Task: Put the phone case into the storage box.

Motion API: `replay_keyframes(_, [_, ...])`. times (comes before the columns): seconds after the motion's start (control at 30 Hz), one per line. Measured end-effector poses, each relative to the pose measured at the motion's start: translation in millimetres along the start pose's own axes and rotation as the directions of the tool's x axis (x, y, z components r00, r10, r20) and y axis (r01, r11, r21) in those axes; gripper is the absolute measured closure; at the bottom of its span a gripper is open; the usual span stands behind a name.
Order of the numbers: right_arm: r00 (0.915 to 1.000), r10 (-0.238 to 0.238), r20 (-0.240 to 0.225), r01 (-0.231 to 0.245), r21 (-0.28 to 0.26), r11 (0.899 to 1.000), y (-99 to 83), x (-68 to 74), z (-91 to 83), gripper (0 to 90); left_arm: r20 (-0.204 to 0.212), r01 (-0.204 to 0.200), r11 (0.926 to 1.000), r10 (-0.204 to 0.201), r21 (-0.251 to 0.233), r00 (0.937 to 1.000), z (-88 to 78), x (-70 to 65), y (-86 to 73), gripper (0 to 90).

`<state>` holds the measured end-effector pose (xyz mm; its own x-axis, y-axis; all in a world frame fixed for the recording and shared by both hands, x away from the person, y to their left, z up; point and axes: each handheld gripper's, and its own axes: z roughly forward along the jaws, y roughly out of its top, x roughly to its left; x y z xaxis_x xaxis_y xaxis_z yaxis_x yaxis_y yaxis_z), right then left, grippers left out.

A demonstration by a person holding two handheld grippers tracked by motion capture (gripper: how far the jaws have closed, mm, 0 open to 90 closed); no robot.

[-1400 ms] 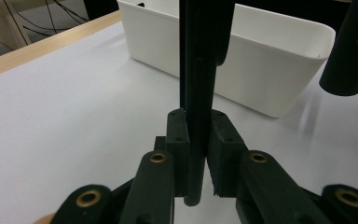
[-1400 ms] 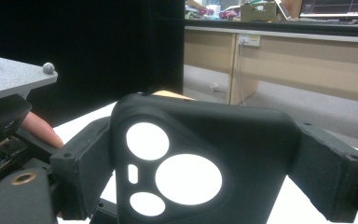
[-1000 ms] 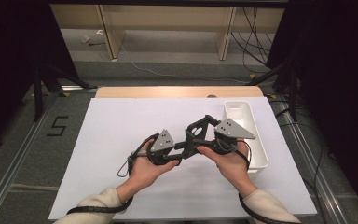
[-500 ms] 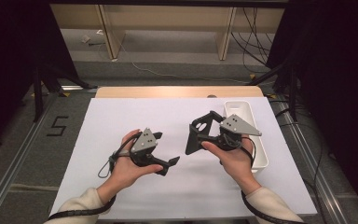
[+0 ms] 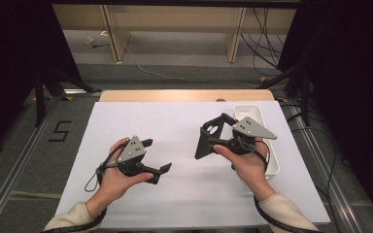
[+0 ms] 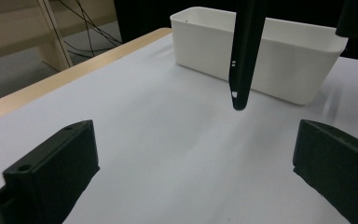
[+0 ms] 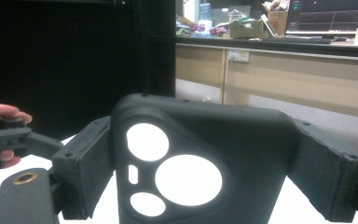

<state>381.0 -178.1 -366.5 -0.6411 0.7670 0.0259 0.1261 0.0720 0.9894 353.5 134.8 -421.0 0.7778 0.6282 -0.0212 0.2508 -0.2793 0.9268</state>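
Above the white sheet (image 5: 184, 126) on the table, a black phone case (image 5: 208, 141) is clamped upright between the jaws of the right gripper (image 5: 218, 138), just beside the white bin (image 5: 272, 165). Nearer the sheet's middle, the left gripper (image 5: 156, 156) is held well apart from the case, and its jaws, which have just been opening, are spread wide with nothing between them.

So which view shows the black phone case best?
The right gripper view: the black phone case sits close up between the right gripper's jaws, camera cut-outs plain. The high view shows it small and tilted in the right gripper. The left gripper view shows it edge-on as a thin dark strip.
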Motion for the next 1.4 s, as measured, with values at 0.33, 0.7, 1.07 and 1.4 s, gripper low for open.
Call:
replay_keyframes(0.33, [0.9999,0.005,0.011,-0.005,-0.006,1.000,3.4,-4.5,-2.1,15.4,-0.046,0.016,0.9998,-0.016,0.010,0.9988,-16.2,7.1,-11.7,0.0])
replay_keyframes(0.7, [0.9998,0.005,0.017,-0.005,-0.001,1.000,5.3,-8.6,-2.2,15.4,-0.071,0.023,0.9996,-0.022,0.014,0.9972,-27.0,9.1,-18.2,0.0])
replay_keyframes(1.07, [0.9996,0.006,0.027,-0.006,-0.002,1.000,8.6,-13.7,-3.8,15.4,-0.075,0.027,0.9995,-0.026,0.013,0.9968,-25.5,8.8,-19.3,0.0])
replay_keyframes(1.4, [0.9989,0.013,0.045,-0.012,-0.009,1.000,12.1,-18.9,-6.2,15.4,-0.078,0.027,0.9995,-0.026,0.013,0.9966,-25.3,9.2,-19.5,0.0])
